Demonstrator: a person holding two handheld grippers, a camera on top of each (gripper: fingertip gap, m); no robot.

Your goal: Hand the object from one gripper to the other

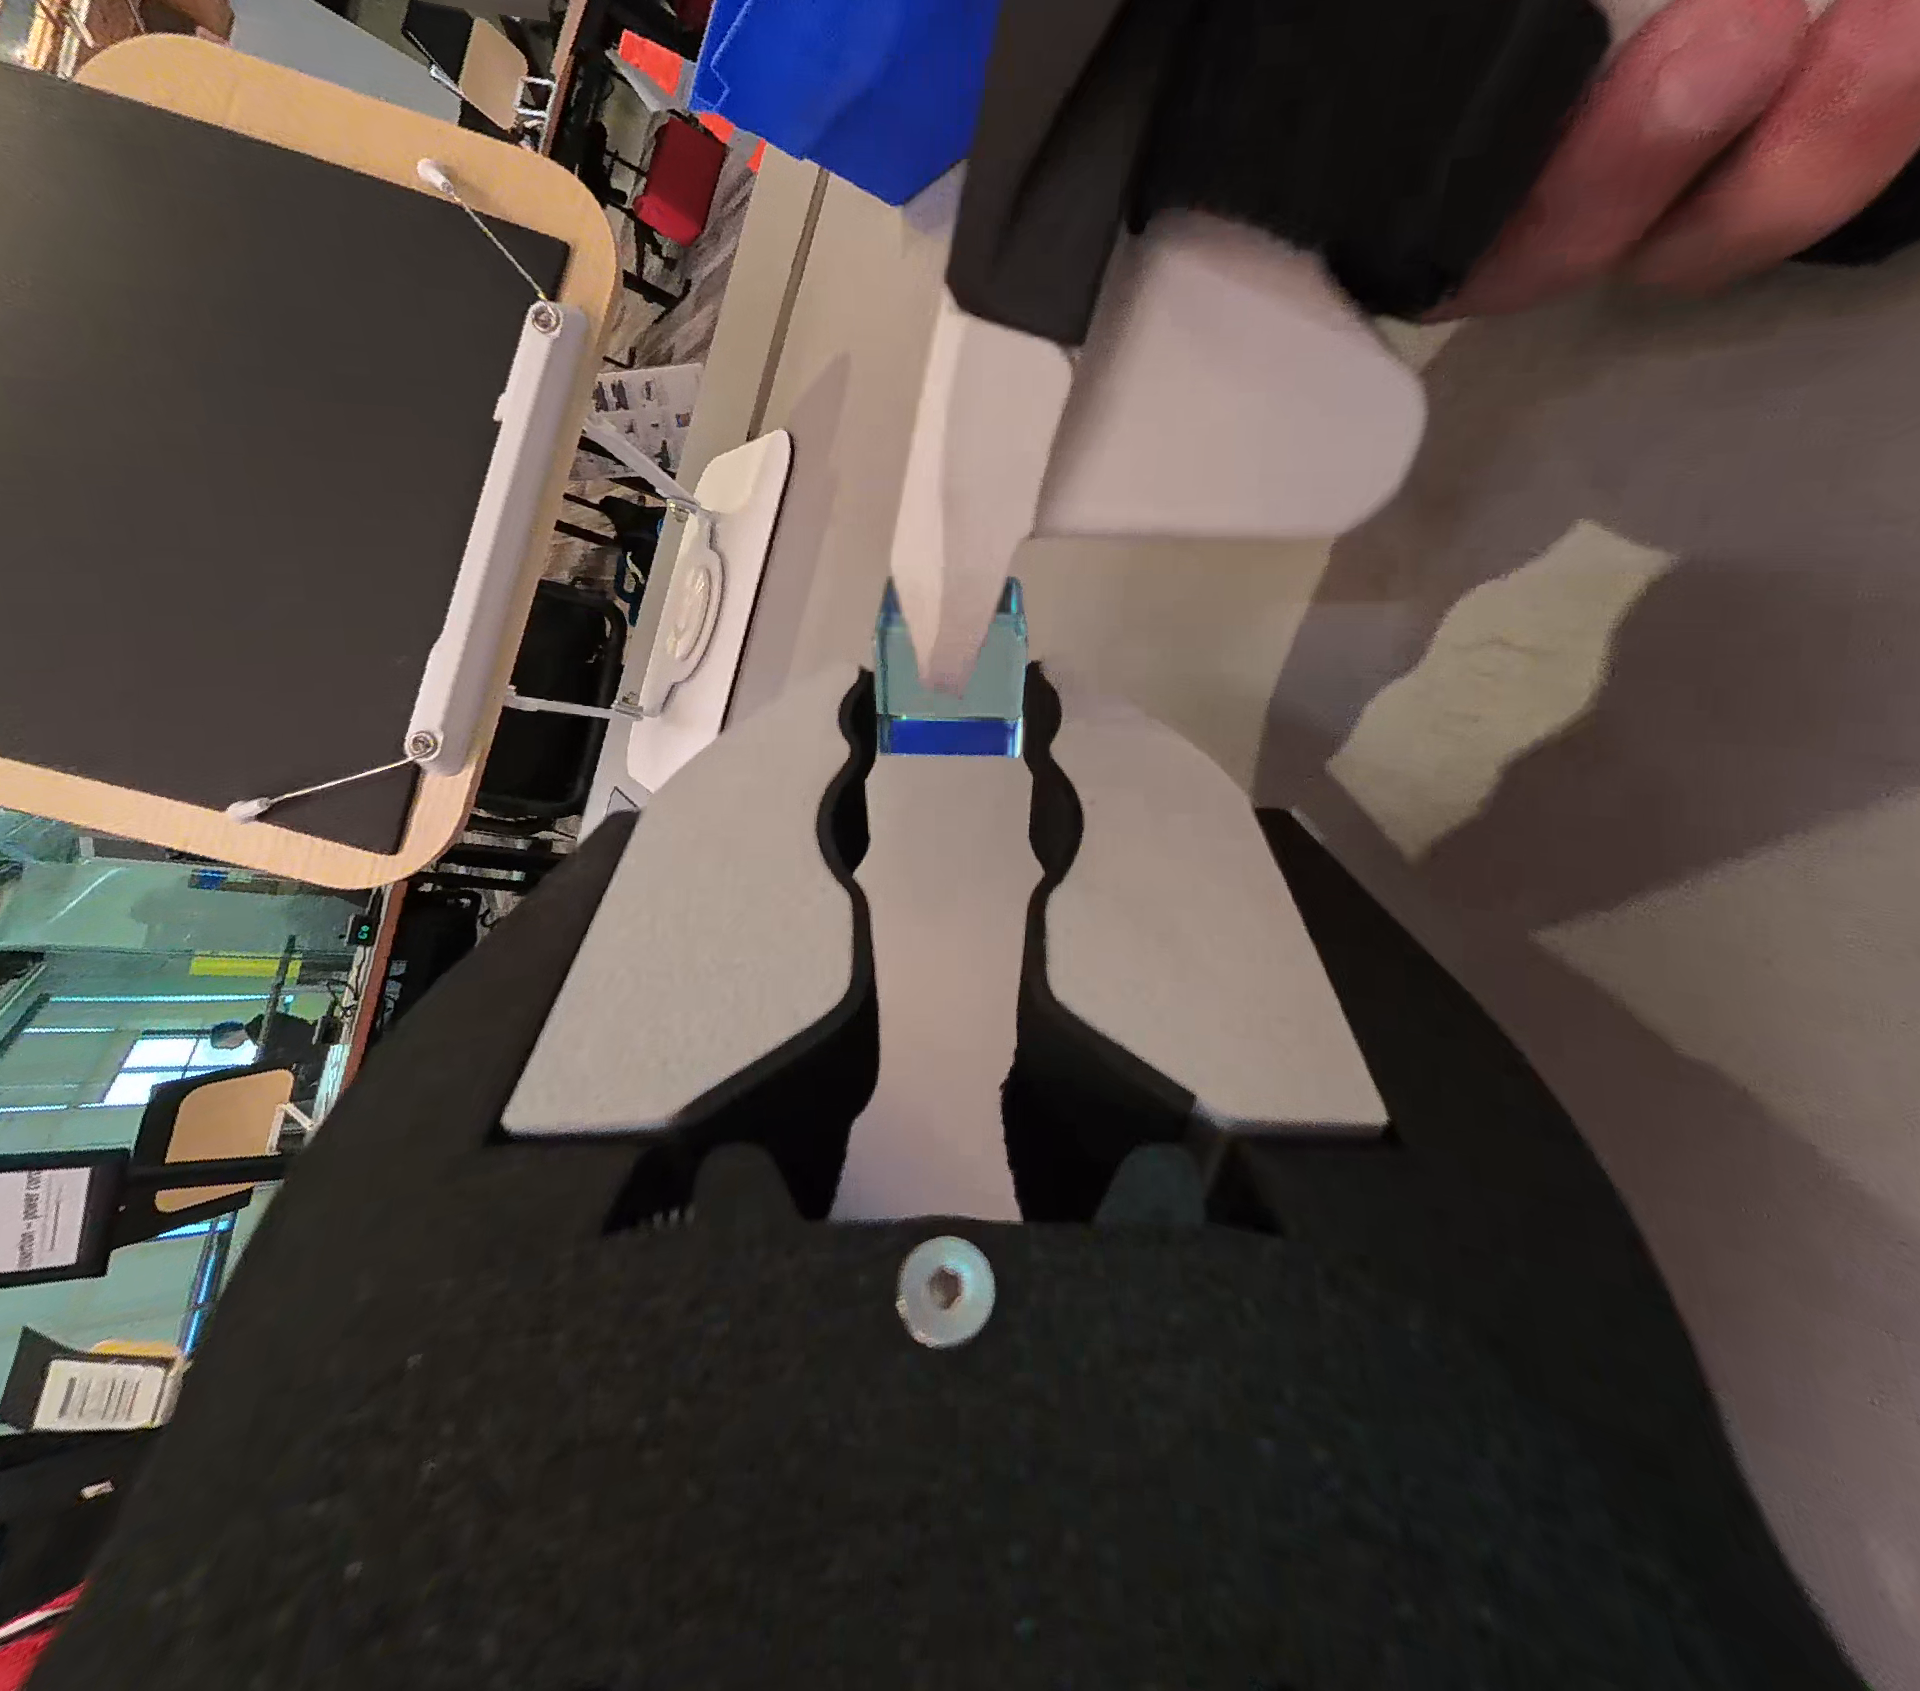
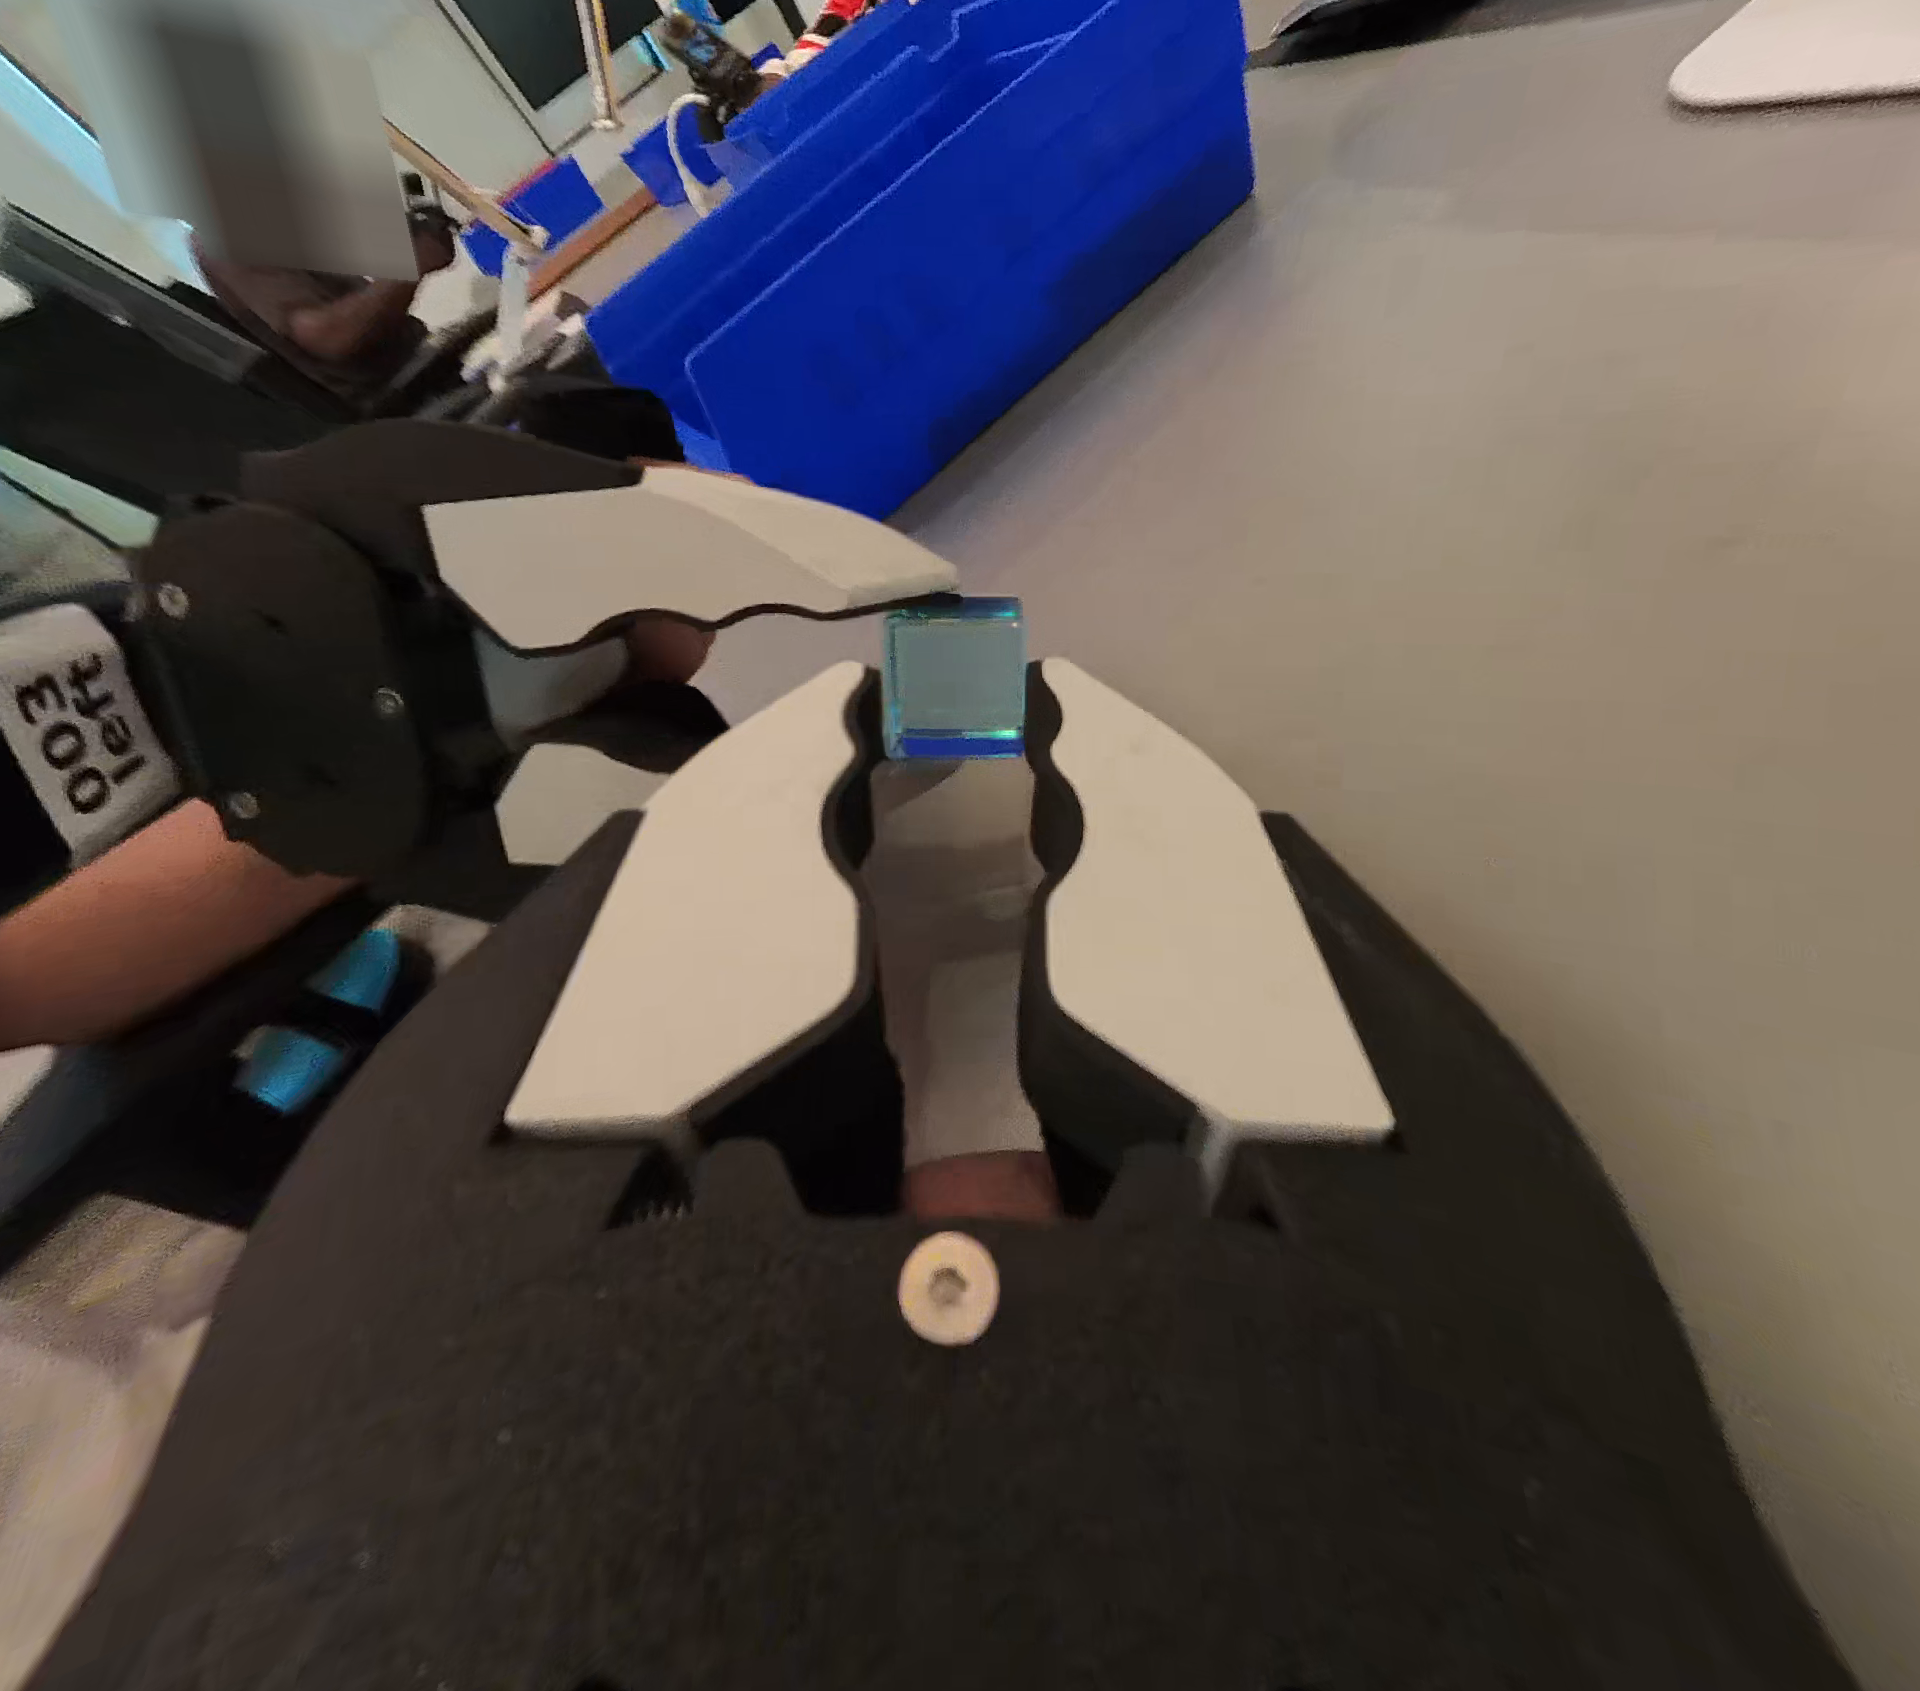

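both grippers, left (image 1: 951, 706) and right (image 2: 951, 706), pinch the cube (image 2: 951, 675) now, so loosen one slowly, keep the other tight

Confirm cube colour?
Translucent light blue cube, darker blue band along its lower edge; clearest in right wrist view.
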